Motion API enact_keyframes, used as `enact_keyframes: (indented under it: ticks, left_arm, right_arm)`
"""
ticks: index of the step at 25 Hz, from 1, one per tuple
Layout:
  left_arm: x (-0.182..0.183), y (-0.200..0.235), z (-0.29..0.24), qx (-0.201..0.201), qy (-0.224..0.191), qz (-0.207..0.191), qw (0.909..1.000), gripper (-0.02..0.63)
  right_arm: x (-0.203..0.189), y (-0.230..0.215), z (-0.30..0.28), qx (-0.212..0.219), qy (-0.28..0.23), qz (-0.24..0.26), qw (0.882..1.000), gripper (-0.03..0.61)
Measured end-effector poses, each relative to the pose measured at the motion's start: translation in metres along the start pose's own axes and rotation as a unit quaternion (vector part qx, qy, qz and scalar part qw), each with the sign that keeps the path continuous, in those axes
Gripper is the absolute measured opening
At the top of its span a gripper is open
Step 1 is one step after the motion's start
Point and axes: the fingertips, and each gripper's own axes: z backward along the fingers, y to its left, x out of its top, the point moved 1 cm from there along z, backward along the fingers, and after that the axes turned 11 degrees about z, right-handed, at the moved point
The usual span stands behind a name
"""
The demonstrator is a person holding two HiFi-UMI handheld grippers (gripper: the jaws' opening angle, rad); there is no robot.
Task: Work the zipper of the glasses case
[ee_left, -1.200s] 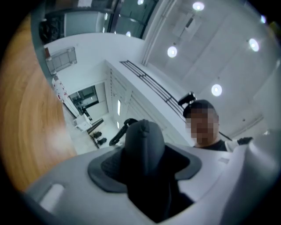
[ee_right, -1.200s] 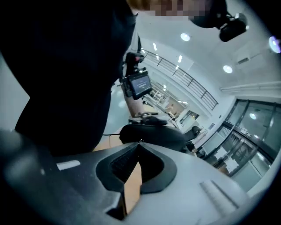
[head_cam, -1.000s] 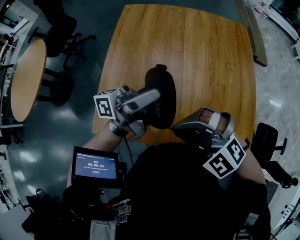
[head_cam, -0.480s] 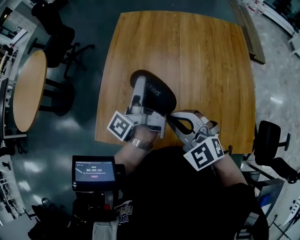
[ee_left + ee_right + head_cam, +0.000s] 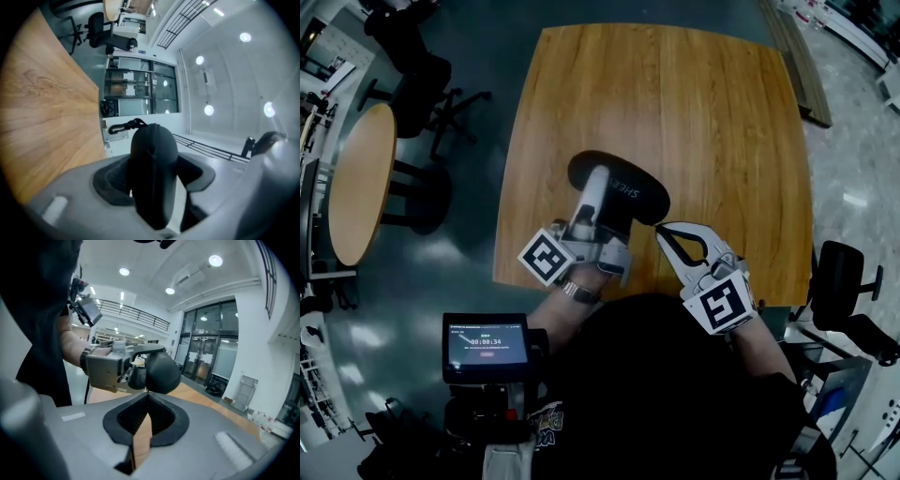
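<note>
The black oval glasses case point(image 5: 636, 194) is held over the near part of the wooden table point(image 5: 694, 103). My left gripper point(image 5: 596, 187) is shut on its middle. In the left gripper view the case point(image 5: 153, 145) stands between the pads point(image 5: 110, 180), its black strap and clip point(image 5: 123, 126) hanging off the far end. My right gripper point(image 5: 660, 229) is shut, its tips at the case's right end. In the right gripper view the closed tips point(image 5: 147, 392) meet just under the case point(image 5: 161, 371). I cannot make out a zipper pull between them.
A round table point(image 5: 356, 169) and office chairs point(image 5: 412, 56) stand on the floor to the left, and another chair point(image 5: 839, 281) to the right. A small screen point(image 5: 487, 342) hangs at the person's chest. The table's near edge point(image 5: 581, 286) lies under both grippers.
The left gripper has turned and sunk toward the table with the case, which now lies crosswise. The right gripper has rolled and moved up to the case's right end.
</note>
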Motion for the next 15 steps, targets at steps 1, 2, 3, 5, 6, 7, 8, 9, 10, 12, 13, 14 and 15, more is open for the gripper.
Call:
enact_keyframes:
  ticks: [1,2,3,5,6,7,8,9,10,12,13,14,15]
  left_arm:
    - [-0.005,0.0,0.002,-0.002,0.022,-0.008,0.9997,0.26]
    - [-0.009,0.002,0.005,-0.002,0.043,-0.014,0.999,0.258]
    - [-0.014,0.003,0.008,-0.001,0.059,-0.018,0.9981,0.258]
    - [-0.018,0.009,0.014,0.006,0.07,-0.015,0.9974,0.258]
    - [-0.019,0.014,0.016,0.015,0.066,-0.009,0.9976,0.258]
    - [-0.018,0.02,0.018,0.025,0.059,0.001,0.9979,0.258]
    - [-0.017,0.025,0.02,0.037,0.052,0.012,0.9979,0.258]
    - [-0.017,0.03,0.022,0.046,0.046,0.022,0.9976,0.258]
    - [-0.017,0.034,0.023,0.052,0.042,0.03,0.9973,0.258]
    - [-0.021,0.038,0.026,0.057,0.046,0.036,0.9966,0.258]
    - [-0.025,0.039,0.026,0.058,0.053,0.035,0.9963,0.258]
    - [-0.031,0.04,0.026,0.059,0.064,0.033,0.9957,0.258]
    - [-0.036,0.041,0.026,0.059,0.078,0.029,0.9948,0.258]
  right_arm:
    - [-0.005,-0.008,0.004,-0.016,-0.006,-0.033,0.999,0.003]
    - [-0.011,-0.014,0.009,-0.027,-0.008,-0.07,0.997,0.003]
    - [-0.015,-0.019,0.012,-0.032,-0.006,-0.1,0.994,0.003]
    - [-0.021,-0.022,0.015,-0.031,0.0,-0.114,0.993,0.004]
    - [-0.022,-0.021,0.015,-0.03,-0.002,-0.108,0.994,0.006]
    - [-0.021,-0.02,0.016,-0.03,-0.01,-0.104,0.994,0.01]
    - [-0.018,-0.02,0.016,-0.033,-0.021,-0.103,0.994,0.055]
    - [-0.015,-0.02,0.017,-0.036,-0.031,-0.106,0.993,0.156]
    - [-0.012,-0.02,0.017,-0.038,-0.039,-0.109,0.993,0.219]
    - [-0.009,-0.02,0.017,-0.035,-0.044,-0.101,0.993,0.226]
    - [-0.009,-0.018,0.015,-0.03,-0.039,-0.089,0.995,0.252]
    - [-0.01,-0.017,0.012,-0.024,-0.031,-0.074,0.996,0.296]
    - [-0.01,-0.016,0.009,-0.018,-0.022,-0.058,0.998,0.323]
